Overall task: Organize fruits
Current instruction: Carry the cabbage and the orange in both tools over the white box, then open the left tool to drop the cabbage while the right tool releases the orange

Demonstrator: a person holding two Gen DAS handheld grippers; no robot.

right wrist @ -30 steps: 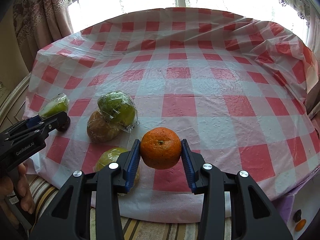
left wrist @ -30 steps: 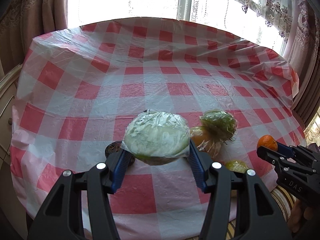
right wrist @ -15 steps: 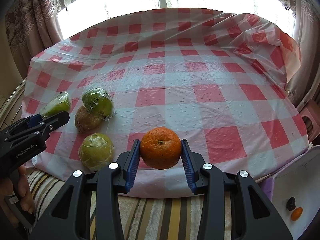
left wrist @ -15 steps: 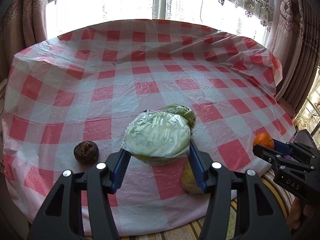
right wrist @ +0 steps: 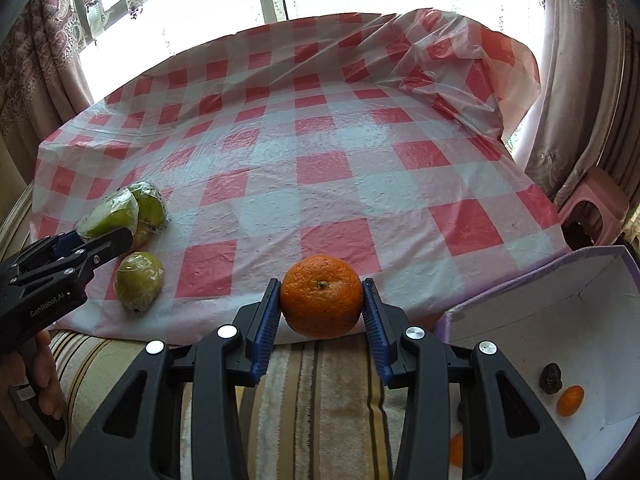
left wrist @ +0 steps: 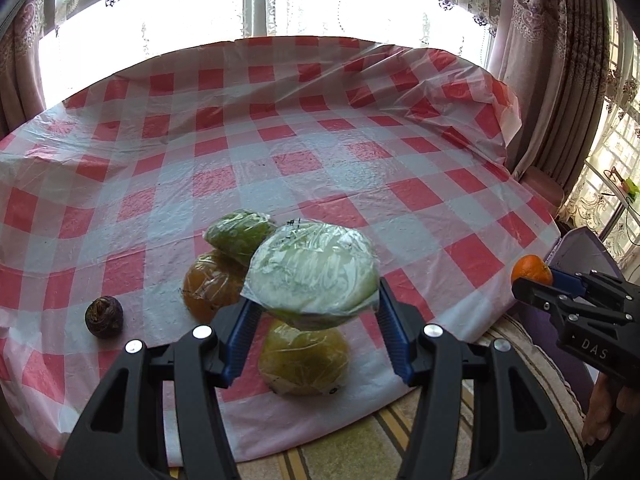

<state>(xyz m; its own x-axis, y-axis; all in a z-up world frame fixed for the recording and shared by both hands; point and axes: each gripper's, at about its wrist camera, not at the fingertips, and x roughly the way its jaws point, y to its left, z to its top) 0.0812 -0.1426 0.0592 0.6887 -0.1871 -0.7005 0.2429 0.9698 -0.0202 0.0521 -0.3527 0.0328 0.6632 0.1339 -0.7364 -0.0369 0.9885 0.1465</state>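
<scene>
Checked plastic covered the table [right wrist: 320, 184] by the window, where the left gripper [left wrist: 316, 344] clamped a wrapped green fruit [left wrist: 314, 276] and the right gripper [right wrist: 320, 316] an orange [right wrist: 321, 296], both lifted, probably bound for the white box [right wrist: 560, 312] at near right.

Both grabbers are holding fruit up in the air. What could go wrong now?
1. The wrapped green fruit in the left gripper is covered in slick plastic film, so it might slip from the jaws onto the wrapped fruits lying below.
2. The orange in the right gripper hangs past the table edge, not yet over the white box; dropped now, it would likely miss the box.
</scene>
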